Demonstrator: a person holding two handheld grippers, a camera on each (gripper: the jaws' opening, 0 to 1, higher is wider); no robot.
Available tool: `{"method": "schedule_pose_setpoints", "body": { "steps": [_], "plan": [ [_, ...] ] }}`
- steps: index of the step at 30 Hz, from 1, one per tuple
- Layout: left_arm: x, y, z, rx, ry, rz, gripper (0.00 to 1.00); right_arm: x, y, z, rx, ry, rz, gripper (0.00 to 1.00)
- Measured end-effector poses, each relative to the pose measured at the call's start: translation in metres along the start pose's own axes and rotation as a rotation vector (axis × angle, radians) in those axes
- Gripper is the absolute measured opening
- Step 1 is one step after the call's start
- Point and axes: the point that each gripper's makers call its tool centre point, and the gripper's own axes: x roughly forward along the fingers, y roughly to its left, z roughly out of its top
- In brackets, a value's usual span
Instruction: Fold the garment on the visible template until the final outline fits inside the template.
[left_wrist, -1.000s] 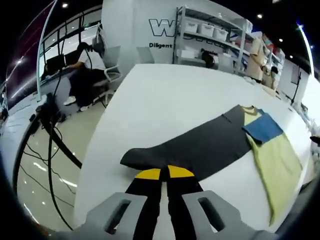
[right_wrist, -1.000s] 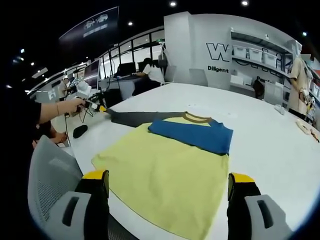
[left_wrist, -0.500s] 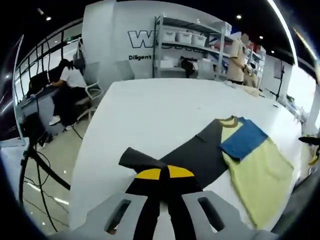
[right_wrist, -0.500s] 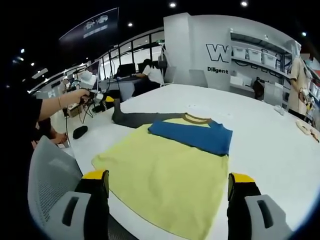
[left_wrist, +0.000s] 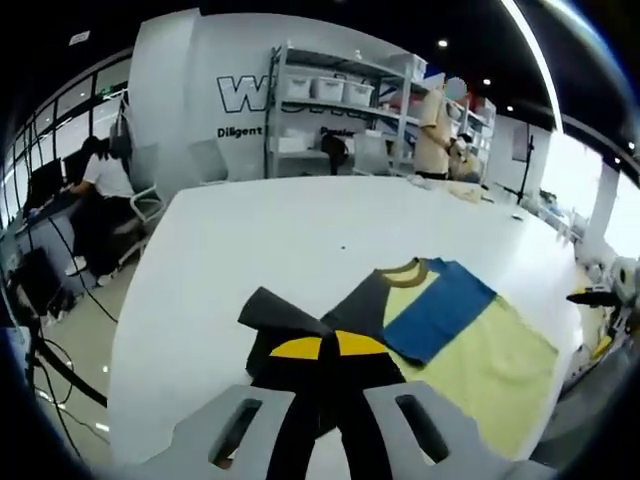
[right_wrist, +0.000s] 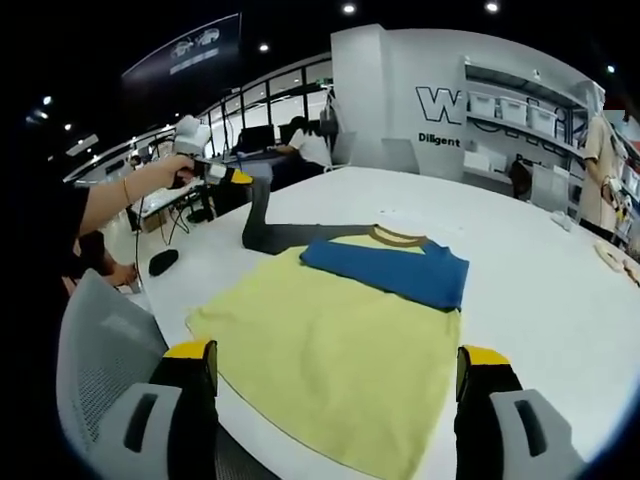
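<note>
White table carrying yellow garment near front edge. Grey sleeve now lifted higher, pinched in closed left tongs. Right tongs spread wide, holding nothing.

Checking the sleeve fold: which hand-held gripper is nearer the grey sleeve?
Left. The left hand-held gripper is shut on the grey sleeve, lifting it; the right hand-held gripper hangs open beyond the yellow hem.

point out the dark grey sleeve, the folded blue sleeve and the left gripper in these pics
dark grey fabric sleeve (right_wrist: 262, 218), right gripper view, on the lifted part
folded blue fabric sleeve (right_wrist: 385, 268), right gripper view, on its middle
left gripper (right_wrist: 238, 177), right gripper view, at its yellow-tipped fingers, shut on the sleeve
</note>
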Motion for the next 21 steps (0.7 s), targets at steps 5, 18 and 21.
{"method": "schedule_pose_setpoints", "body": {
  "steps": [5,18,21],
  "plan": [
    [0.009,-0.02,0.018,0.019,-0.024,-0.026,0.03,0.0,0.001,-0.001,-0.003,0.008,0.006,0.99],
    [0.037,-0.089,0.049,0.068,-0.037,-0.155,0.03,0.0,0.0,-0.002,-0.004,0.011,0.002,0.99],
    [0.042,-0.101,0.055,0.069,-0.044,-0.183,0.03,-0.002,-0.001,-0.002,-0.001,0.01,-0.003,0.99]
  ]
}}
